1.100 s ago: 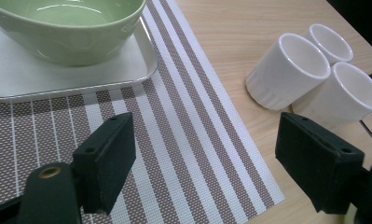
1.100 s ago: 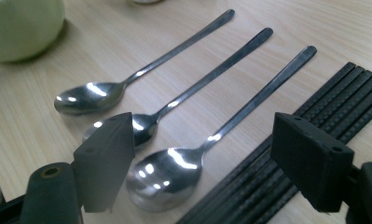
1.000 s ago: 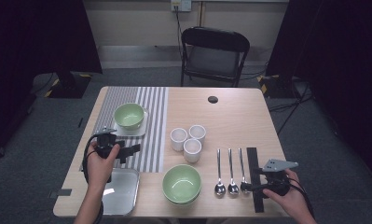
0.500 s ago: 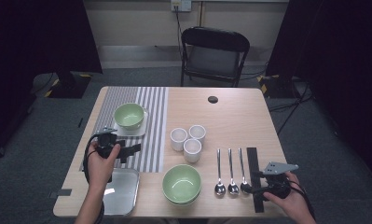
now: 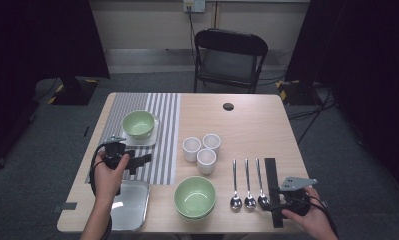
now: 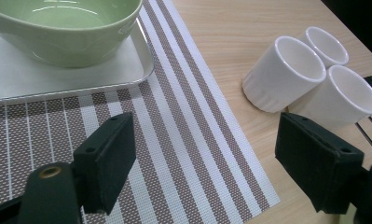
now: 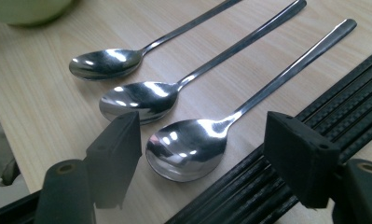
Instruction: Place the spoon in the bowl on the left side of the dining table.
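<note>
Three steel spoons point(image 5: 247, 182) lie side by side near the front right of the table. My right gripper point(image 5: 268, 203) sits low at the bowl of the rightmost spoon point(image 7: 193, 144). Its jaws have just been closing. They stand on either side of that bowl, and the pads point(image 7: 118, 154) are clear of it, so the right gripper point(image 7: 202, 135) is open. My left gripper point(image 5: 144, 160) hovers over the striped mat point(image 6: 183, 140). The left gripper point(image 6: 207, 135) is open with nothing between its jaws.
A black ribbed strip point(image 5: 271, 180) lies right of the spoons. Three white cups point(image 5: 202, 150) cluster mid-table and a green bowl point(image 5: 195, 196) stands in front. Another green bowl point(image 5: 138, 123) sits on a white tray at the back left. A metal tray point(image 5: 129, 205) lies at the front left.
</note>
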